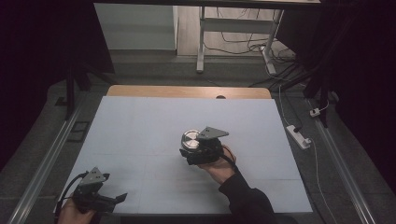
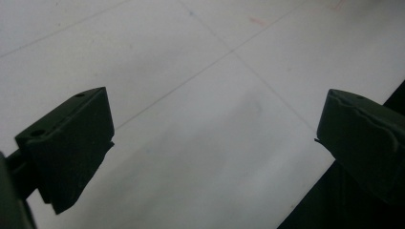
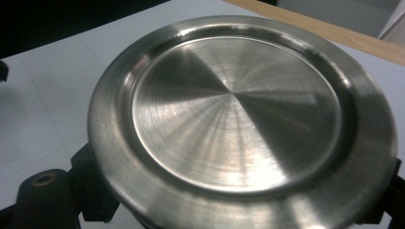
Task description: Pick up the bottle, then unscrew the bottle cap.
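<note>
Right now the person works at a table (image 1: pixel 140 121) covered with a pale blue-white sheet, with a strip of bare wood showing along its far edge. The right gripper (image 1: pixel 196 151) sits near the middle of the table, held up by the right hand (image 1: pixel 219 168), with a grey three-cornered plate on top of it. Its jaws are clamped on a round steel lid (image 1: pixel 190 139), which stands out to the left of the gripper body. In the right gripper view the lid (image 3: pixel 239 119) is a shiny brushed-metal disc with a raised rim, and the black jaws peek out from under its lower edge on both sides. The left gripper (image 1: pixel 114 199) rests low at the near left corner of the table, well apart from the lid. Its jaws stand wide apart over bare sheet, close to the near edge.
</note>
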Available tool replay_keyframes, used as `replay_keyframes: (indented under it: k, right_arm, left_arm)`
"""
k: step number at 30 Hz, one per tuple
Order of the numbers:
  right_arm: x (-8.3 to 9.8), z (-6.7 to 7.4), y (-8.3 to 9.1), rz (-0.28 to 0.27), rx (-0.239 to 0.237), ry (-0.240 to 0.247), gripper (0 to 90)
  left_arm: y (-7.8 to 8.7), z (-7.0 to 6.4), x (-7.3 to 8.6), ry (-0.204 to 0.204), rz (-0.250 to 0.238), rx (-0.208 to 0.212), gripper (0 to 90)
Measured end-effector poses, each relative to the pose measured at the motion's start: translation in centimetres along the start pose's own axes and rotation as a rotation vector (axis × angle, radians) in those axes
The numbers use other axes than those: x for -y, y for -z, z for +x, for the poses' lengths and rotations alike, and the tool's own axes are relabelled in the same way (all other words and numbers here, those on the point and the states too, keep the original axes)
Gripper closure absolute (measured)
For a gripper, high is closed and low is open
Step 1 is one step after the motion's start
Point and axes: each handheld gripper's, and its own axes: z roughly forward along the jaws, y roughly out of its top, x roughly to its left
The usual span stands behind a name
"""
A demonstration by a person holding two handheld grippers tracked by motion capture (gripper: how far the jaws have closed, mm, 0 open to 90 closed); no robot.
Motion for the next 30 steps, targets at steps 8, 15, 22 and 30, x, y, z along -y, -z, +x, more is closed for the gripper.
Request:
replay_keyframes:
  k: [8, 15, 22, 30]
  right_arm:
    - [-0.3, 0.7, -0.1, 0.01, -0.092, 0.051, 13.9]
    - [-0.7, 1.5, -0.2, 0.013, -0.147, 0.082, 13.9]
    - [-1.0, 2.1, 0.0, 0.005, -0.181, 0.1, 13.9]
    - [-1.1, 2.3, 0.3, 0.01, -0.199, 0.109, 13.9]
  left_arm:
    - [0.6, 0.2, -3.0, -0.047, -0.119, 0.143, 1.0]
    - [0.0, 0.1, -5.8, -0.133, -0.158, 0.169, 1.0]
    - [-0.6, -0.1, -8.3, -0.186, -0.188, 0.194, 0.8]
    - [-1.6, -0.6, -10.4, -0.242, -0.191, 0.204, 0.5]
